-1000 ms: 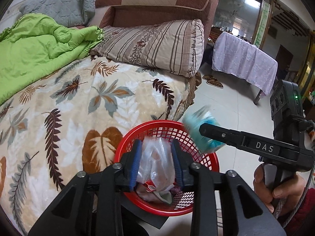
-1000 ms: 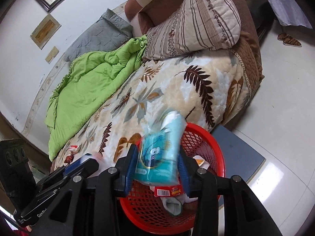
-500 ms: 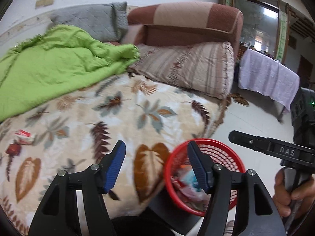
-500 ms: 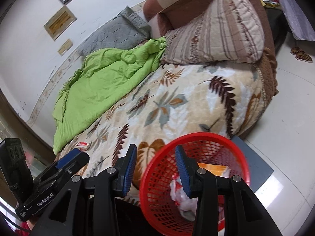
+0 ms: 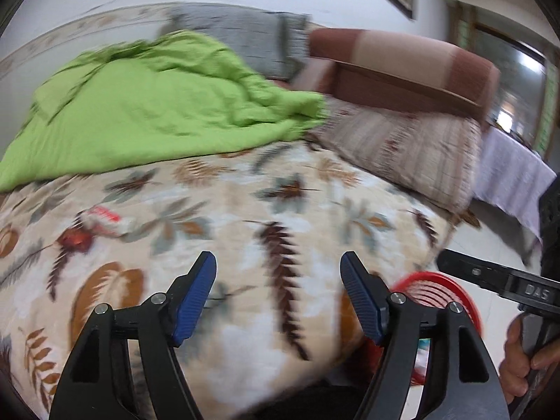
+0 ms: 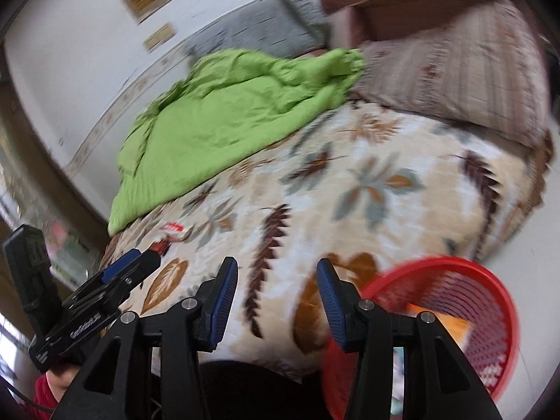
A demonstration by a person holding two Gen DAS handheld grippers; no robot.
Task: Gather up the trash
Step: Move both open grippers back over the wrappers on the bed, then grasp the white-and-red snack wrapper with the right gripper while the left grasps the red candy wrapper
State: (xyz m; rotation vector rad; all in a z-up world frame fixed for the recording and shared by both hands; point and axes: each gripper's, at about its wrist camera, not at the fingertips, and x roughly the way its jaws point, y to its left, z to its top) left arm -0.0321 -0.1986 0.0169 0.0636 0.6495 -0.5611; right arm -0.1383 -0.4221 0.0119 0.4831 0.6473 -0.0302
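Observation:
My left gripper (image 5: 278, 280) is open and empty above the leaf-patterned bed blanket (image 5: 245, 217). My right gripper (image 6: 276, 283) is open and empty over the same blanket (image 6: 350, 189). A red mesh basket (image 6: 455, 318) with trash in it stands on the floor at the bed's near edge; it also shows in the left wrist view (image 5: 441, 294). A red-and-white wrapper (image 5: 105, 218) and a small dark red piece (image 5: 73, 239) lie on the blanket, left of the left gripper. The wrapper also shows in the right wrist view (image 6: 173, 228).
A green quilt (image 5: 157, 112) is bunched at the back of the bed. A striped pillow (image 5: 413, 150) and a brown headboard (image 5: 402, 70) lie to the right. A grey pillow (image 5: 245, 38) is against the wall. A cloth-covered table (image 5: 514, 178) stands far right.
Both grippers let their trash go into the red basket and opened. Both then swung left, away from the basket and over the bed, bringing the wrapper into view.

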